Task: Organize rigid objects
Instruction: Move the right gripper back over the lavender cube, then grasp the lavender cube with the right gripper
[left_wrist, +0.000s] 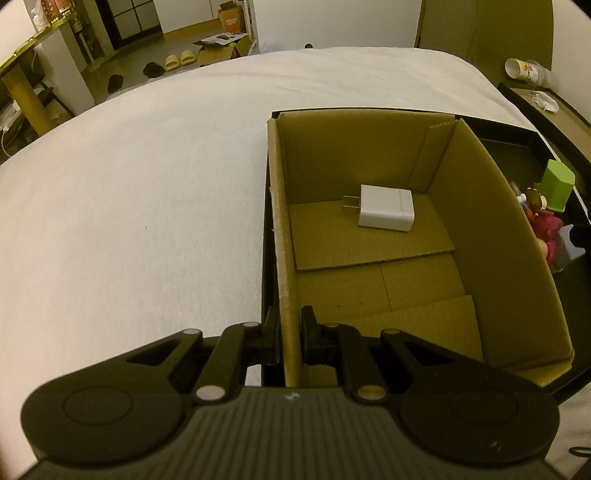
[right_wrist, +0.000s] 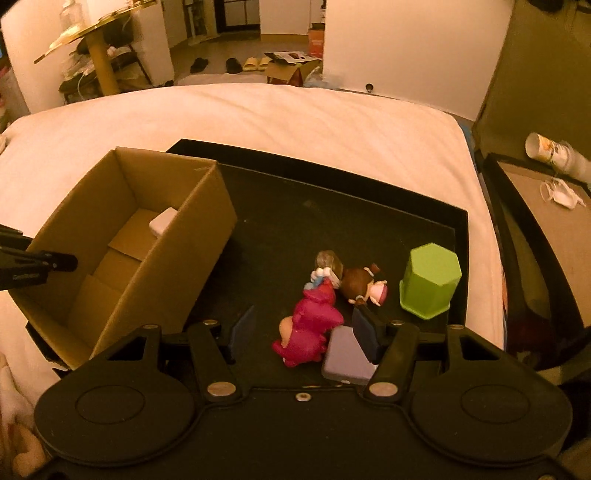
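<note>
The left tool is clamping the near wall of the open brown cardboard box, which is sitting on a black tray on the white bed — a white plug-in charger is lying inside. The right tool is hovering with its jaws apart around a magenta plastic figurine on the tray, not touching it, beside a green hexagonal cup — upside down.

Both tools are showing matte black bodies with ribbed top plates, two round raised discs apiece and silver rivets at the linkage joints. The left tool is wearing black pads; the right tool is carrying dark blue ones.
</note>
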